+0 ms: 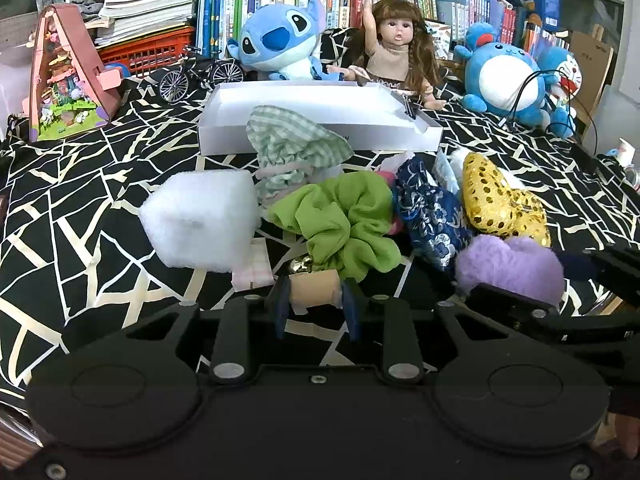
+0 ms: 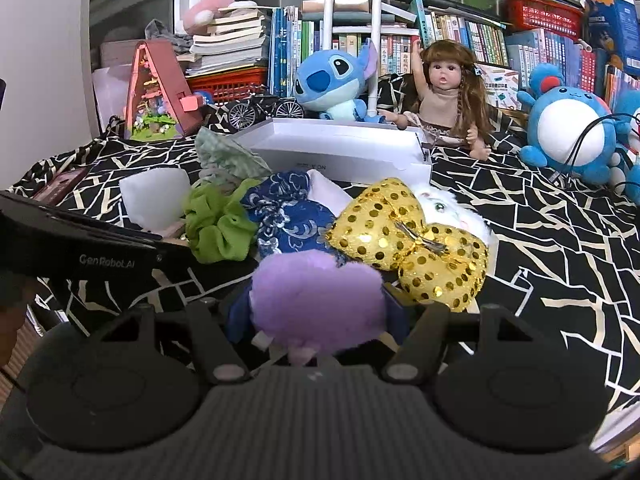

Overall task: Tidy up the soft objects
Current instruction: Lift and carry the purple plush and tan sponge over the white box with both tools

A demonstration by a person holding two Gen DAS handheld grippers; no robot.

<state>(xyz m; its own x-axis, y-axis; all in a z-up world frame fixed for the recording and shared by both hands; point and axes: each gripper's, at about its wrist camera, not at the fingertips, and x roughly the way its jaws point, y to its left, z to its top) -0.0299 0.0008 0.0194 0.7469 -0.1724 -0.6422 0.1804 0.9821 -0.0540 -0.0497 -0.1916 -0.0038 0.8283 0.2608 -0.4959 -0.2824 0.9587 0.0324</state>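
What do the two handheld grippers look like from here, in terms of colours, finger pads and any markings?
The left gripper has a matte black body with two round caps, silver screws and dark blue finger pads. The right gripper looks the same, but with a ribbed black panel at its centre and blue pads. The left gripper's side, seen from the right wrist, bears grey "GenRobot.AI" lettering. No cables or sleeves are visible.

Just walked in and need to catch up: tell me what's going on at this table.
A person with two handheld grippers is sorting soft items. The left gripper is clamped on a small beige piece beside the green scrunchie. The right gripper grips a purple fluffy heart. The white box behind the pile looks empty of soft items.
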